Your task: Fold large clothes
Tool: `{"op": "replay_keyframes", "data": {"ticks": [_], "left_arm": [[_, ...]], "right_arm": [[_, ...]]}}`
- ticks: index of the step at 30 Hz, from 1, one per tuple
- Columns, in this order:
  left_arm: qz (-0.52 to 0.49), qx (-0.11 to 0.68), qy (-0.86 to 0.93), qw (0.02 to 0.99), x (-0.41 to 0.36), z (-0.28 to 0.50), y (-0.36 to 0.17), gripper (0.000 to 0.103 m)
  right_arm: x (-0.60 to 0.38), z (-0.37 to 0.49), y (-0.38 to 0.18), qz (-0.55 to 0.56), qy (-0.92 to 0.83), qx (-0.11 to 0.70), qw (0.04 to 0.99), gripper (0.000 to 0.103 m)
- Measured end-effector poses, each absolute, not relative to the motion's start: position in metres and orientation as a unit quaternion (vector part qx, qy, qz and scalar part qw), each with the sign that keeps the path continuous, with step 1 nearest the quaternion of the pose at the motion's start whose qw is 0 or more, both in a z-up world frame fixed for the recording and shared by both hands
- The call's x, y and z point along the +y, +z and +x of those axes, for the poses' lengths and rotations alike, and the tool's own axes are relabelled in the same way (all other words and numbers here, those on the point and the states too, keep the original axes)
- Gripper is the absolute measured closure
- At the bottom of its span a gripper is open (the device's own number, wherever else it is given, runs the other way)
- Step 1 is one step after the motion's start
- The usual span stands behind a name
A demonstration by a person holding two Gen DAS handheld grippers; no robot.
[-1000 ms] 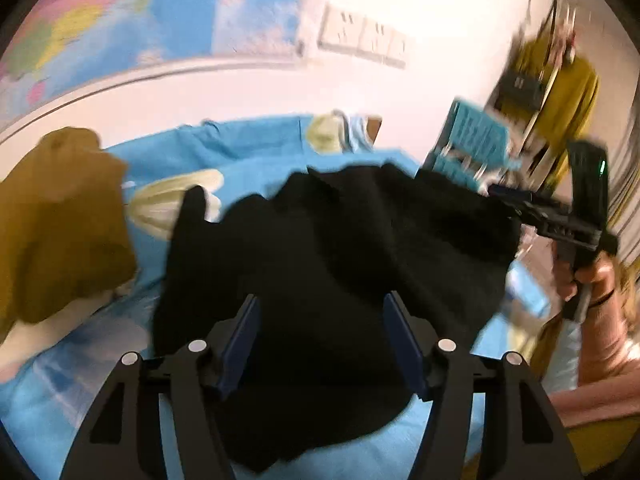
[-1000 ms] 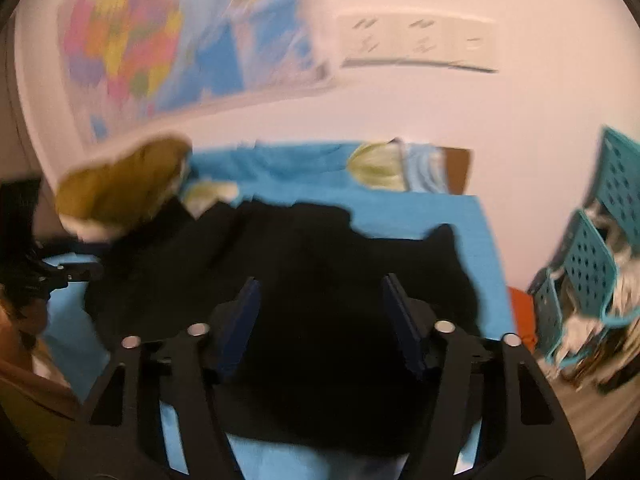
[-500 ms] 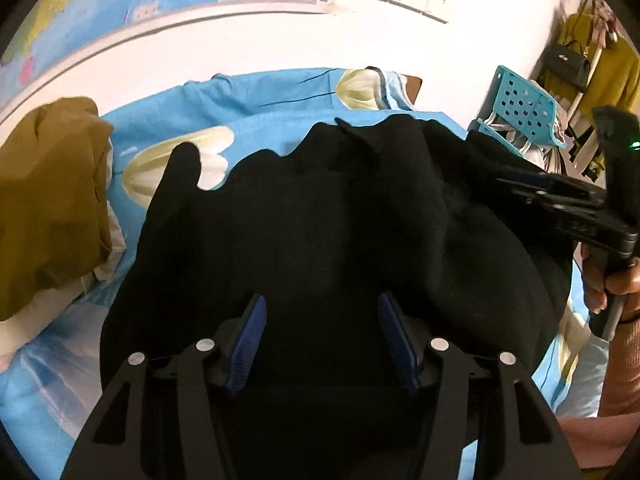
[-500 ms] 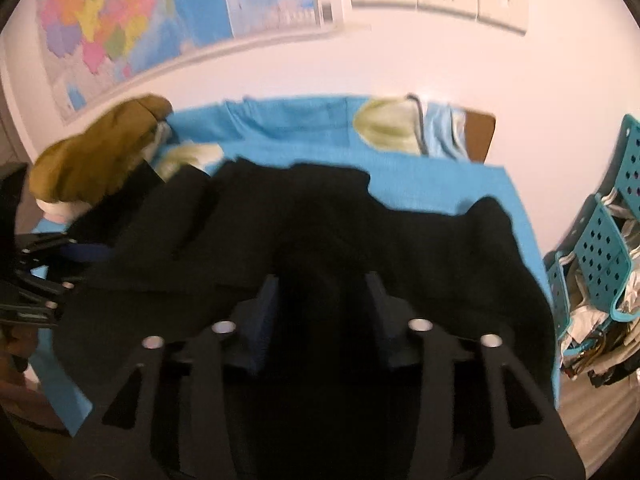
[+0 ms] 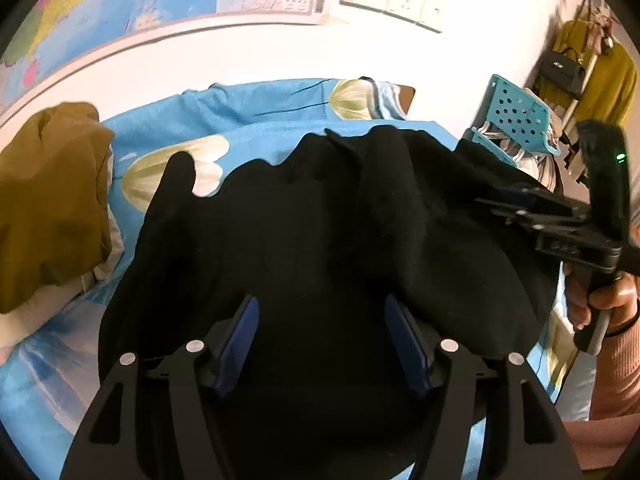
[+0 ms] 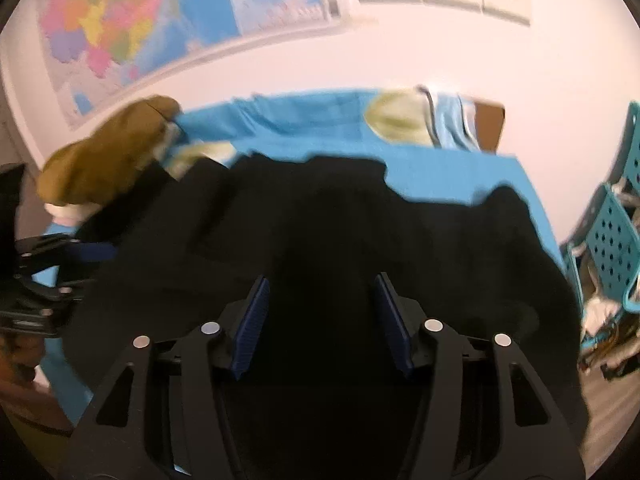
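A large black garment (image 5: 320, 220) is seen spread over a surface under a blue flower-print sheet (image 5: 256, 108) — bed or worktop cannot be told — with its far edge rumpled towards the wall. A mustard-coloured garment (image 5: 48, 200) is heaped just beside it on the left.

The left claw (image 5: 322, 340) is held spread low over the near part of the black cloth, its jaws having just been opening; cloth is seen between and beneath the blue pads (image 5: 240, 340), but whether it is pinched cannot be told. The right claw (image 6: 320, 320) is likewise held apart over the near edge at the other side, with dark cloth filling the gap and no firm grip to be made out.

The step in hand is judged to be the taking of the near hem for a fold. It is done well if each claw is closed on a single clean edge rather than a bunched layer, if both corners are taken level with one another, and if the cloth is kept taut between them — the wrinkles at the far side are best smoothed first, and the mustard-coloured garment is best left undisturbed.
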State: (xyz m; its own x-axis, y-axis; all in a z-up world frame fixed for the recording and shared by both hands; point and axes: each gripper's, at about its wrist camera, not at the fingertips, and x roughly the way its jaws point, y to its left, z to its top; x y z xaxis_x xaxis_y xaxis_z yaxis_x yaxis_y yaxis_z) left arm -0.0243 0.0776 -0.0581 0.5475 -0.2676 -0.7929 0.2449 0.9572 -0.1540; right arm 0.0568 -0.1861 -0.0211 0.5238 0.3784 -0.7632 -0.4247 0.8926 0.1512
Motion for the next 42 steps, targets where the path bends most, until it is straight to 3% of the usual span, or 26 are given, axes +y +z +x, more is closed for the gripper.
{"op": "replay_keyframes", "data": {"ticks": [6,13,16,20,24,25,27,28,30,32,40,42], "left_arm": [[-0.025,0.457,-0.142,0.878,0.082,-0.021,-0.066,0.040],[-0.029,0.436,-0.134,0.889,0.088,-0.017,-0.048,0.039],[-0.007,0.421,-0.126,0.898,0.085,-0.007,-0.039,0.039],[0.024,0.465,-0.093,0.880,0.087,0.021,-0.057,0.039],[0.044,0.502,-0.092,0.859,0.087,0.037,-0.079,0.039],[0.052,0.502,-0.090,0.859,0.085,0.038,-0.080,0.042],[0.058,0.497,-0.084,0.862,0.084,0.038,-0.080,0.060],[0.059,0.496,-0.075,0.863,0.086,0.039,-0.081,0.075],[0.035,0.491,-0.064,0.868,0.099,0.041,-0.078,0.091],[0.024,0.486,-0.041,0.873,0.111,0.042,-0.075,0.101],[-0.031,0.498,-0.049,0.865,0.135,0.044,-0.079,0.101],[-0.031,0.499,-0.049,0.865,0.135,0.044,-0.078,0.101]], "right_arm": [[-0.185,0.062,-0.035,-0.029,0.232,0.441,0.867,0.057],[-0.210,0.057,0.000,0.015,0.238,0.408,0.881,0.056],[-0.214,0.069,0.007,-0.030,0.183,0.395,0.900,0.057],[-0.236,0.107,-0.018,-0.013,0.156,0.464,0.872,0.052],[-0.220,0.112,-0.042,-0.082,0.158,0.488,0.854,0.049],[-0.217,0.110,-0.042,-0.093,0.158,0.485,0.855,0.053],[-0.213,0.106,-0.040,-0.110,0.166,0.475,0.857,0.101],[-0.214,0.104,-0.038,-0.116,0.155,0.472,0.860,0.101],[-0.229,0.100,-0.027,-0.090,0.156,0.450,0.875,0.101],[-0.252,0.098,-0.012,-0.049,0.138,0.428,0.892,0.101],[-0.270,0.112,-0.040,-0.033,0.107,0.462,0.880,0.101],[-0.268,0.109,-0.037,-0.041,0.106,0.458,0.882,0.097]]}}
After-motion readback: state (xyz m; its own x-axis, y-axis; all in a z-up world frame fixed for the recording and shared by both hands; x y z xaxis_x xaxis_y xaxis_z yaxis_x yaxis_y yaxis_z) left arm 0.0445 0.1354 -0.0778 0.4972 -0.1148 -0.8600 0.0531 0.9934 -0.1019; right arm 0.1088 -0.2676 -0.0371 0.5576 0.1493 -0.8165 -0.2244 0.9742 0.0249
